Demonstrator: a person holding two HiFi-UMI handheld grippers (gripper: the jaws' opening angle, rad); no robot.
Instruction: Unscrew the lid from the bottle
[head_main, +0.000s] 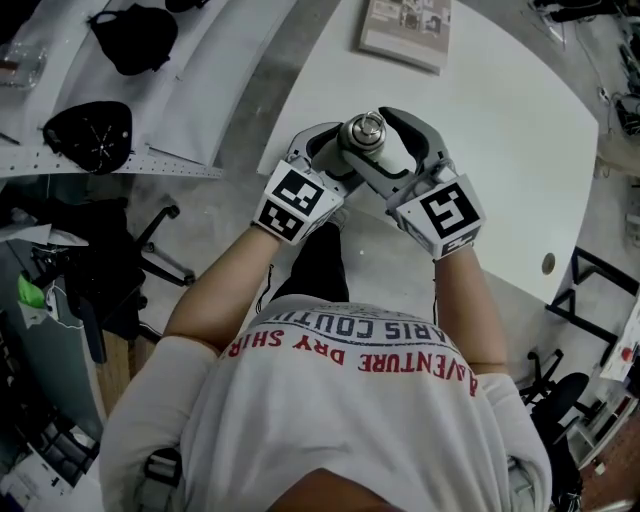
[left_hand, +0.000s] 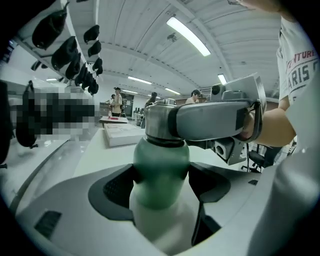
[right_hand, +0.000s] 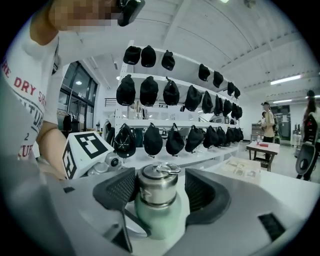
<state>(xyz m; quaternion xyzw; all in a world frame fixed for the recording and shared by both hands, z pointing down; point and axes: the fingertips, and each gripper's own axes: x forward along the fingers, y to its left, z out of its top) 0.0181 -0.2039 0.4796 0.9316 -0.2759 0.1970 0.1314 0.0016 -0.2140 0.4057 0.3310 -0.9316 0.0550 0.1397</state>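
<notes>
A pale green bottle with a steel lid and a ring on top is held up over the white table. My left gripper is shut on the green body, its pads pressing on both sides below the lid. My right gripper comes from the other side with the lid between its jaws. It stands open: its left pad is against the lid and its right pad shows a gap. In the head view both grippers meet at the bottle, the left gripper lower and the right gripper at the top.
A booklet lies at the table's far edge. Shelves with several black caps stand to the left, with caps also in the head view. An office chair is at the lower left. People stand far off in the room.
</notes>
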